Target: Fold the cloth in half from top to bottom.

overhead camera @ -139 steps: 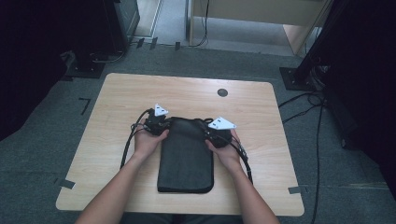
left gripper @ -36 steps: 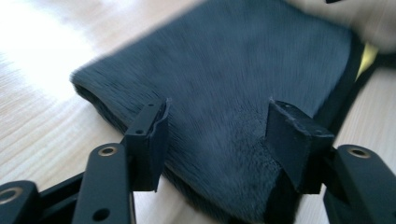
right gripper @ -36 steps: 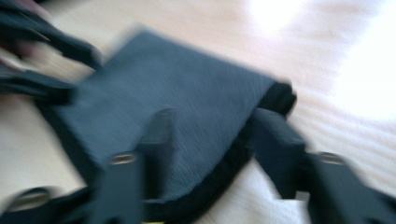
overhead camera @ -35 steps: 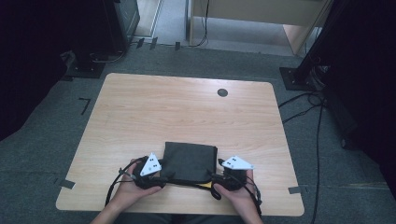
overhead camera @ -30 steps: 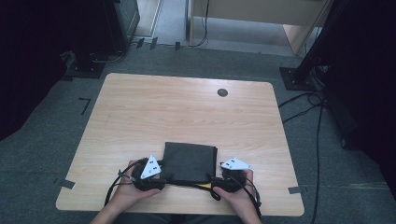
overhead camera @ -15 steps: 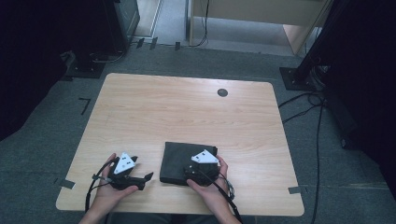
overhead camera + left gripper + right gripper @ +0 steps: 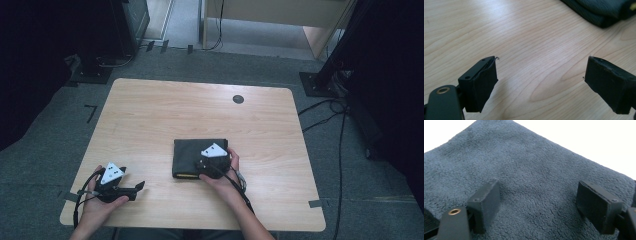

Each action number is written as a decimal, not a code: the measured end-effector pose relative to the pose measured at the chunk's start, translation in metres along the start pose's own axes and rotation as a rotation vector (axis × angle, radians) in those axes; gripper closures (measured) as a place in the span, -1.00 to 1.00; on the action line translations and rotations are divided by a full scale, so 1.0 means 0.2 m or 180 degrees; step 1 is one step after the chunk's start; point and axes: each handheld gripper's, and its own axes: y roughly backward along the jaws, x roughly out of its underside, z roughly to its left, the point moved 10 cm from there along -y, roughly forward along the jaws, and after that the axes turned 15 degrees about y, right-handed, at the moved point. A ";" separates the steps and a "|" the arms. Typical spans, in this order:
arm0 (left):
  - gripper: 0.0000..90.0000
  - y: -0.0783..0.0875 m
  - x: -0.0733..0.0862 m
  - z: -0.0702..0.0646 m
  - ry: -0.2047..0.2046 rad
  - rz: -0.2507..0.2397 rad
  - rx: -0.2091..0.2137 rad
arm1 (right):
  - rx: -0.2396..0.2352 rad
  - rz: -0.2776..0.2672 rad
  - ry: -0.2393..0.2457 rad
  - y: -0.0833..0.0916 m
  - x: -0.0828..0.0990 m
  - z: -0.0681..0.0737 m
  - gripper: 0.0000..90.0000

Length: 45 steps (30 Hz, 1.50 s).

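Observation:
A dark blue fleece towel (image 7: 192, 150) lies folded into a small square near the front middle of the wooden table (image 7: 165, 110). My right gripper (image 7: 202, 162) rests over the towel's right part. In the right gripper view its jaws (image 7: 539, 207) stand open on the pile (image 7: 529, 170), have just been opening, and pinch nothing. My left gripper (image 7: 135, 189) sits at the table's front left, apart from the towel. Its jaws (image 7: 541, 85) have just opened wide over bare wood, with a towel corner (image 7: 599, 12) farther off.
A round black grommet (image 7: 238, 99) is set in the table's far side. A small yellow tag (image 7: 187, 176) shows at the towel's front edge. Cables (image 7: 330, 112) and black stands (image 7: 320, 82) sit on the carpet to the right.
The long towel got folded to a small square. Within the last second the left gripper let go of its left edge and slid left; the right gripper moved left onto the towel.

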 end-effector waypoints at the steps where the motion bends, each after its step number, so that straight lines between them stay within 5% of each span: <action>1: -0.75 0.00 0.00 0.00 0.0021 -0.0006 0.0003 | 0.0015 -0.0020 0.0026 -0.03 -0.01 -0.03 -0.58; 13: -0.75 0.02 0.00 0.00 0.0050 -0.0037 0.0070 | 0.0149 0.0030 -0.0070 -0.25 -0.11 -0.28 -0.67; 21: -0.75 0.01 0.00 0.00 0.0069 -0.0023 0.0061 | 0.0227 0.0088 -0.0202 -0.31 -0.13 -0.35 -0.70; 26: -0.75 0.01 0.01 0.01 0.0087 -0.0017 0.0067 | 0.0199 0.0152 -0.0335 -0.26 -0.11 -0.37 -0.83; 30: -0.75 0.01 0.01 0.02 -0.0076 -0.0003 -0.0128 | 0.0066 -0.0043 -0.0355 -0.10 -0.12 -0.37 -1.00; 33: -0.75 0.02 0.00 0.03 -0.0031 -0.0016 -0.0133 | 0.0076 -0.0166 -0.0456 0.05 -0.09 -0.41 -1.00; 38: -0.75 0.05 -0.01 0.06 0.0014 -0.0035 -0.0207 | 0.0135 -0.0186 -0.0558 0.30 0.10 -0.49 -1.00; 45: -0.75 0.07 0.03 0.14 0.0040 0.0038 -0.0344 | 0.0098 -0.0151 -0.0683 0.60 0.46 -0.46 -1.00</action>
